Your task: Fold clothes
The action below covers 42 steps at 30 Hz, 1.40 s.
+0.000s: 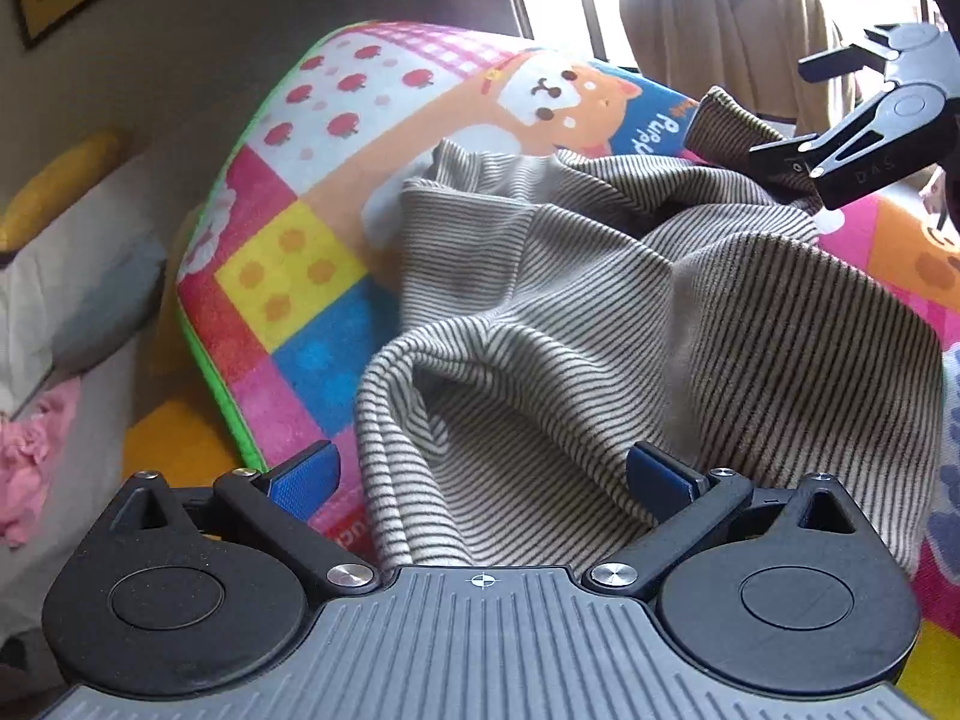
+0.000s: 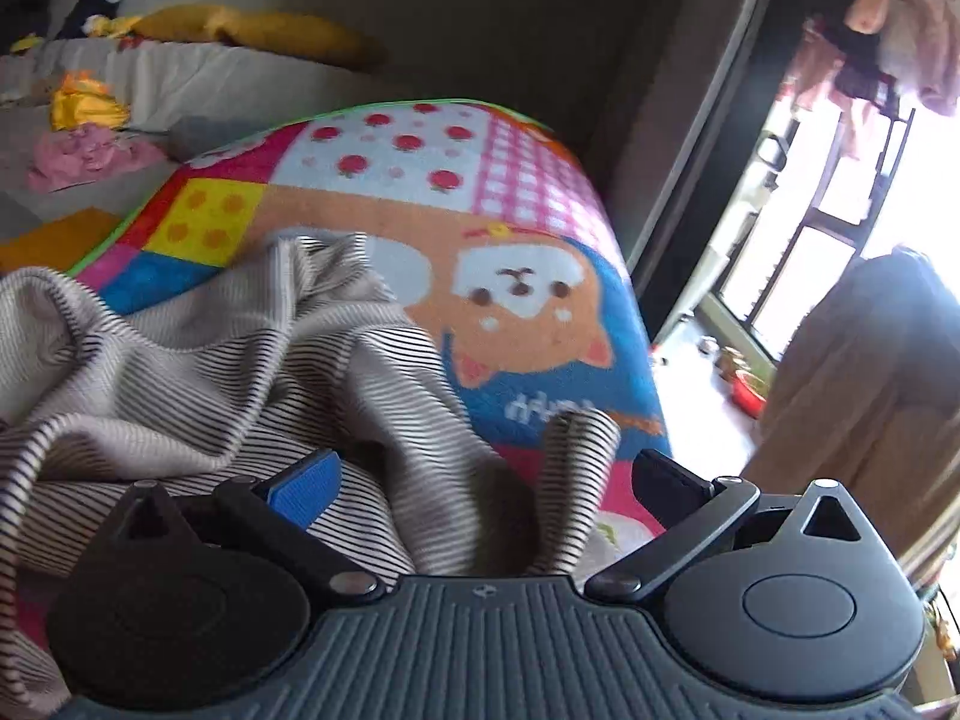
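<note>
The striped garment, soft, light and limp, lies crumpled on the colourful mat, with the left tongs and right tongs both released over it, and its edges or cuff look best to pinch.

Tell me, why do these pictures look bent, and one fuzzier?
Left wrist view: fisheye lens curves the colourful mat; striped garment is sharp. Right wrist view: garment is smeared by blur, and the window glares white.
</note>
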Each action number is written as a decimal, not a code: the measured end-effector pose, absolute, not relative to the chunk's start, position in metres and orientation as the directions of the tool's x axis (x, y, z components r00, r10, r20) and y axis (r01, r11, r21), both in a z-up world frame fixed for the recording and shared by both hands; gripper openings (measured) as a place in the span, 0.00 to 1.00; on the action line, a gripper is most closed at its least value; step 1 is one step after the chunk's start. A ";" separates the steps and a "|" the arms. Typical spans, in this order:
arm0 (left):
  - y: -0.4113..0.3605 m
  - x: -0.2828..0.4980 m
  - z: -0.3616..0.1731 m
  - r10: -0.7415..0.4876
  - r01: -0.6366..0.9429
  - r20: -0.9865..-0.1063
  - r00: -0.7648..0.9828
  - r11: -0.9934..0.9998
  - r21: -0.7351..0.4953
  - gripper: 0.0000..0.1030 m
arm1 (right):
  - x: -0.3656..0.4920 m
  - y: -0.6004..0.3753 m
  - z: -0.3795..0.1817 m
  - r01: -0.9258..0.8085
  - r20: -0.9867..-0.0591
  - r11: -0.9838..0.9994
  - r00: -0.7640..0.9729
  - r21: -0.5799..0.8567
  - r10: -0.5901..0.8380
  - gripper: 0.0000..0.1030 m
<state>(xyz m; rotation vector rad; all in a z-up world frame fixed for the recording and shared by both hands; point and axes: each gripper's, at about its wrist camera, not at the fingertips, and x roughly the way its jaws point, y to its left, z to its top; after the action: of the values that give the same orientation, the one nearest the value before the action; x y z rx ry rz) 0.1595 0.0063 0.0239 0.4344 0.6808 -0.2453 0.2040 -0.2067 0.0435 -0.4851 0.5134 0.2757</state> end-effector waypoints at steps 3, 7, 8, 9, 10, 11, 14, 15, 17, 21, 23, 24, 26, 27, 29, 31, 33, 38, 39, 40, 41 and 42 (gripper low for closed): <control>0.000 0.172 0.018 -0.042 0.372 -0.659 0.751 0.851 0.370 1.00 | 0.208 -0.184 0.033 -0.427 -0.541 0.754 0.833 -0.499 0.114 1.00; -0.011 0.181 0.012 -0.031 0.422 -0.642 0.766 0.778 0.466 1.00 | 0.210 -0.184 0.018 -0.412 -0.551 0.757 0.830 -0.507 0.083 1.00; -0.013 0.182 0.012 -0.032 0.430 -0.641 0.767 0.767 0.476 1.00 | 0.212 -0.187 0.014 -0.417 -0.571 0.775 0.816 -0.475 0.089 1.00; -0.015 0.184 0.012 -0.034 0.439 -0.640 0.768 0.755 0.487 1.00 | 0.214 -0.189 0.009 -0.418 -0.584 0.787 0.807 -0.453 0.092 1.00; -0.017 0.184 0.012 -0.030 0.445 -0.634 0.773 0.738 0.507 1.00 | 0.215 -0.191 0.005 -0.416 -0.591 0.796 0.801 -0.440 0.092 1.00; -0.017 0.183 0.013 -0.018 0.439 -0.621 0.783 0.725 0.532 1.00 | 0.215 -0.194 0.002 -0.413 -0.593 0.805 0.799 -0.425 0.097 1.00; -0.012 0.175 0.018 0.021 0.406 -0.588 0.809 0.703 0.584 1.00 | 0.213 -0.205 0.001 -0.413 -0.604 0.826 0.789 -0.385 0.113 1.00; -0.006 0.174 0.018 0.010 0.412 -0.611 0.792 0.729 0.546 1.00 | 0.214 -0.212 0.003 -0.413 -0.616 0.845 0.777 -0.341 0.131 1.00; 0.008 0.172 0.017 -0.042 0.430 -0.675 0.737 0.800 0.420 1.00 | 0.216 -0.229 0.010 -0.402 -0.642 0.891 0.744 -0.210 0.185 1.00; 0.031 0.167 0.018 -0.193 0.430 -0.747 0.637 0.893 0.136 1.00 | 0.210 -0.276 0.019 -0.365 -0.648 0.912 0.651 0.189 0.395 1.00; 0.036 0.167 0.015 -0.217 0.409 -0.753 0.621 0.909 0.075 1.00 | 0.209 -0.284 0.012 -0.344 -0.651 0.900 0.623 0.269 0.433 1.00; 0.037 0.168 0.013 -0.221 0.397 -0.757 0.615 0.916 0.055 1.00 | 0.209 -0.288 0.008 -0.332 -0.651 0.892 0.609 0.309 0.452 1.00; 0.040 0.169 0.010 -0.229 0.372 -0.763 0.605 0.928 0.017 1.00 | 0.208 -0.295 0.001 -0.305 -0.649 0.871 0.582 0.385 0.491 1.00; 0.042 0.169 0.008 -0.233 0.359 -0.766 0.600 0.933 -0.003 1.00 | 0.208 -0.299 -0.002 -0.290 -0.646 0.859 0.568 0.422 0.510 1.00; 0.045 0.171 0.005 -0.241 0.332 -0.771 0.589 0.942 -0.041 1.00 | 0.208 -0.303 -0.008 -0.261 -0.641 0.841 0.553 0.474 0.533 1.00; 0.051 0.170 0.003 -0.265 0.305 -0.758 0.596 0.948 -0.092 1.00 | 0.208 -0.300 -0.008 -0.225 -0.645 0.850 0.568 0.476 0.511 1.00; 0.051 0.169 0.003 -0.261 0.301 -0.757 0.600 0.949 -0.088 1.00 | 0.209 -0.290 -0.007 -0.244 -0.664 0.872 0.570 0.425 0.483 1.00; 0.048 0.167 0.003 -0.247 0.288 -0.756 0.606 0.954 -0.080 1.00 | 0.213 -0.272 -0.003 -0.309 -0.670 0.883 0.575 0.354 0.470 1.00; 0.050 0.167 0.004 -0.260 0.282 -0.754 0.603 0.954 -0.103 1.00 | 0.219 -0.271 -0.003 -0.313 -0.655 0.868 0.570 0.385 0.496 1.00; 0.052 0.168 0.006 -0.283 0.280 -0.751 0.597 0.950 -0.135 1.00 | 0.226 -0.270 -0.004 -0.313 -0.643 0.853 0.562 0.417 0.520 1.00; 0.054 0.170 0.007 -0.311 0.281 -0.745 0.590 0.944 -0.171 1.00 | 0.236 -0.269 -0.006 -0.309 -0.633 0.837 0.551 0.451 0.544 1.00; 0.056 0.172 0.008 -0.338 0.281 -0.739 0.583 0.937 -0.207 1.00 | 0.246 -0.267 -0.008 -0.304 -0.618 0.822 0.547 0.482 0.564 1.00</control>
<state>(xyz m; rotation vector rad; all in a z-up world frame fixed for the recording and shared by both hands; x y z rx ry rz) 0.1719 0.0556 0.0083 -0.0703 0.8774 -0.3618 0.2459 -0.2668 -0.0082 0.3379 0.8473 0.5258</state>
